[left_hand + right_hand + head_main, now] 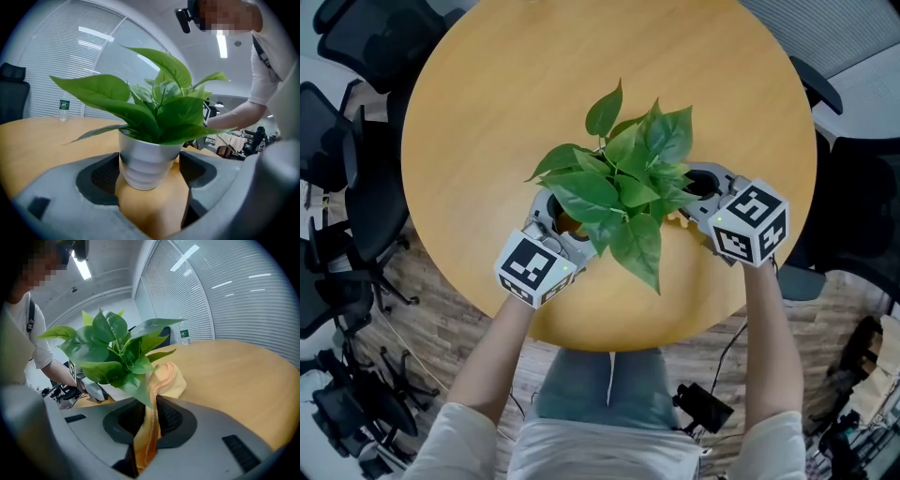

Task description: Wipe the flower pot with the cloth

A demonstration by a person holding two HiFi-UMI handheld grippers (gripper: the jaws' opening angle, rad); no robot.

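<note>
Left gripper clamps pot wide; right gripper pinches cloth. We hold pot steady, press cloth flat below leaves.

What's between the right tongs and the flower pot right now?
The orange cloth, pinched in the right tongs, bunches toward the flower pot under its leaves; the right gripper view shows it.

An office: round wooden table, black office chairs, slatted window blinds.
</note>
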